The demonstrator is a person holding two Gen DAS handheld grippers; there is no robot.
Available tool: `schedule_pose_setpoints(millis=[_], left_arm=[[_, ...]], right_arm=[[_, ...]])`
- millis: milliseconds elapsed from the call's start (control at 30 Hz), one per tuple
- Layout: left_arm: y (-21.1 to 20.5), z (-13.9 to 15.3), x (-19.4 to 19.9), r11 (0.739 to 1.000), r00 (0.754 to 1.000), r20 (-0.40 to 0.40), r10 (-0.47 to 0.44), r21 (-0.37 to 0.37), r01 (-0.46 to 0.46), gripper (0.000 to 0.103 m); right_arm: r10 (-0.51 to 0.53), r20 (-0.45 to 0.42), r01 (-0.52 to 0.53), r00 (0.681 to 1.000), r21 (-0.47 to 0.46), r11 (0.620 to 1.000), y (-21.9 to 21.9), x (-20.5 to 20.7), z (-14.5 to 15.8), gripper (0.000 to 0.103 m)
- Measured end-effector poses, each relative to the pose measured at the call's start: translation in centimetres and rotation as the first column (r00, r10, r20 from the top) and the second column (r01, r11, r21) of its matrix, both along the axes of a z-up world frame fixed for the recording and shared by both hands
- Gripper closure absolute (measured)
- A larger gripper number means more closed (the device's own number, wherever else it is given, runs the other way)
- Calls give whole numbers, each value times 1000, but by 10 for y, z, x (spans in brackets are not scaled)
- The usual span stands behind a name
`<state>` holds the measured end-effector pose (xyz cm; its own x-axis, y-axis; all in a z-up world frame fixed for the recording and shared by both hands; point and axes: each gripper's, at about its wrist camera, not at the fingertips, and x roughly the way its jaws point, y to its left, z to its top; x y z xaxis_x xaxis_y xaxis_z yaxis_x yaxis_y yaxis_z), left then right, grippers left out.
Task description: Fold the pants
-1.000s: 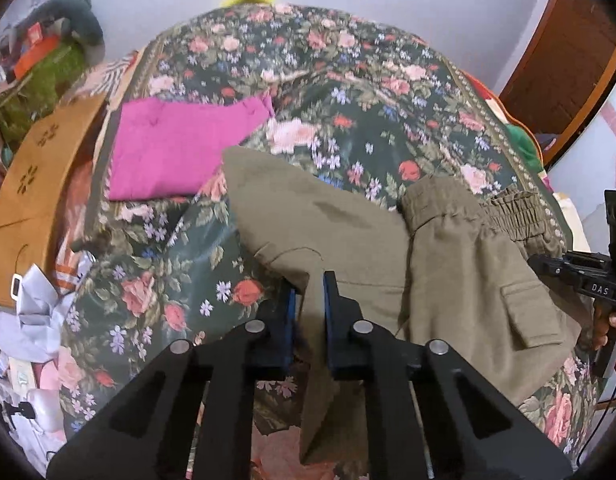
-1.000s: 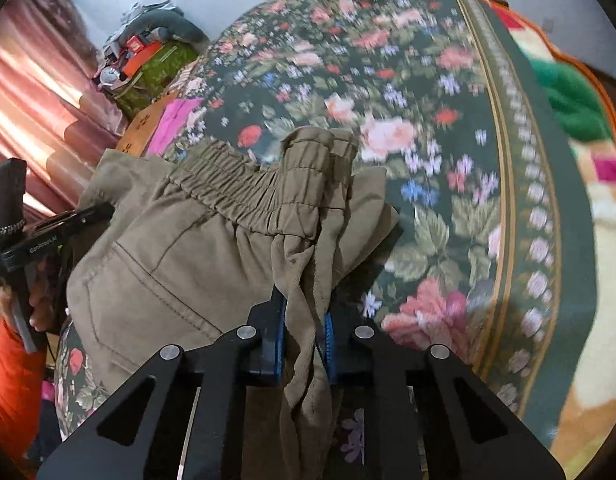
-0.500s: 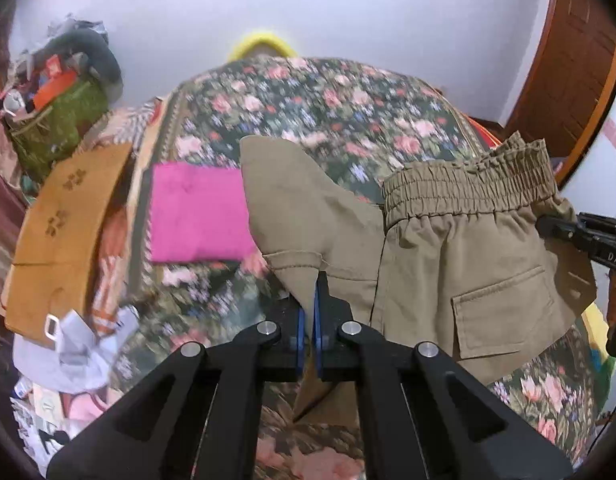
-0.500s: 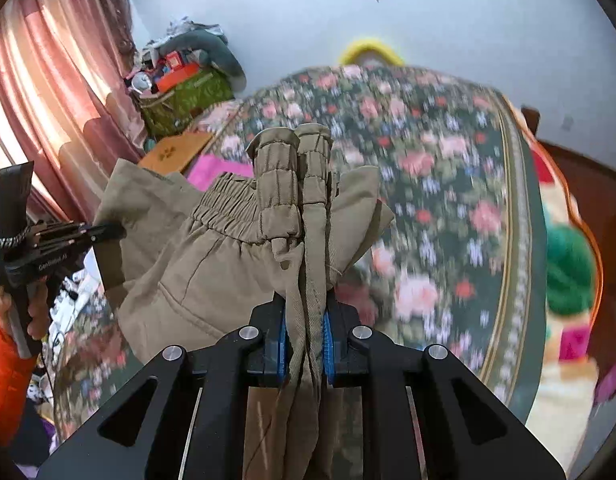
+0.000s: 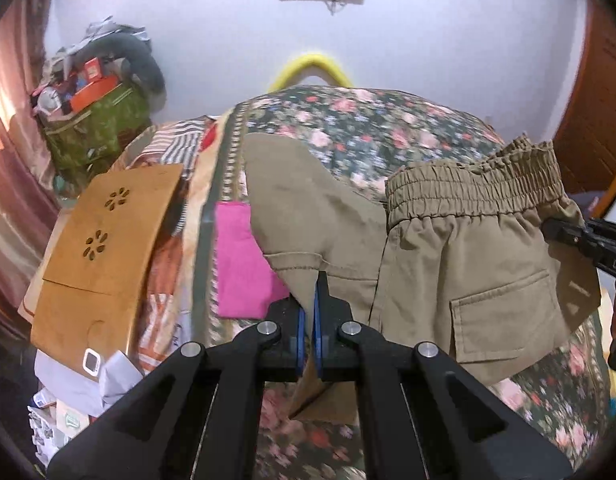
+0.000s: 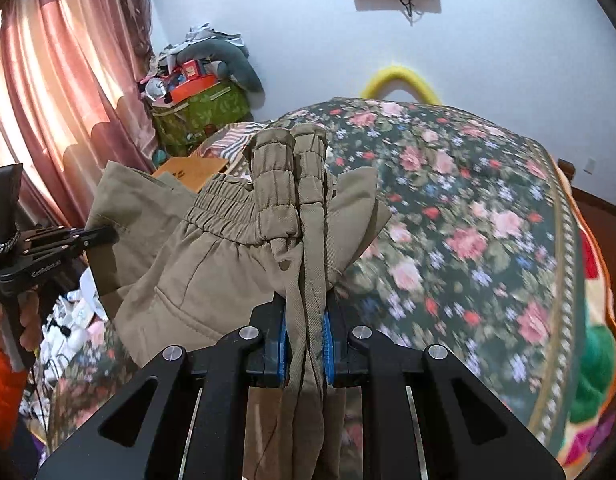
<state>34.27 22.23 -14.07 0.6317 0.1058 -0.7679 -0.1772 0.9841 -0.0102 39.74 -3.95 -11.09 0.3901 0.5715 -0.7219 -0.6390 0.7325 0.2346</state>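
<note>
Your khaki pants (image 5: 460, 264) hang in the air above the floral bedspread (image 6: 468, 208), with a gathered elastic waistband and a flap pocket facing the left camera, the cloth loosely draped and doubled. Your left gripper (image 5: 309, 312) is pinched tight on a thin hemmed edge, which rises from between its blue pads. Your right gripper (image 6: 305, 340) is clamped on a thick bunched fold beside the waistband, which stands up just ahead of its fingers.
</note>
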Motion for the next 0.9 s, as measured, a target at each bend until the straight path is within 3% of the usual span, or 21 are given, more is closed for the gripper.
schedule_pose_setpoints(millis=[133, 500, 700, 767, 900], left_arm=[[28, -11, 22, 999, 999, -5, 53, -6, -54, 100], [69, -60, 87, 988, 988, -55, 142, 74, -138, 100], [81, -104, 108, 981, 973, -135, 186, 86, -176, 100], [87, -116, 109, 978, 965, -158, 207, 68, -199, 99], [94, -130, 101, 974, 954, -195, 226, 62, -218, 96]], right_arm=[[9, 4, -9, 1000, 0, 1000, 26, 14, -8, 91], [11, -61, -14, 998, -35, 999, 96, 54, -53, 91], [-39, -159, 25, 986, -86, 996, 100, 67, -90, 88], [-46, -165, 28, 985, -110, 994, 97, 66, -96, 79], [-35, -132, 18, 991, -128, 992, 84, 56, -88, 77]])
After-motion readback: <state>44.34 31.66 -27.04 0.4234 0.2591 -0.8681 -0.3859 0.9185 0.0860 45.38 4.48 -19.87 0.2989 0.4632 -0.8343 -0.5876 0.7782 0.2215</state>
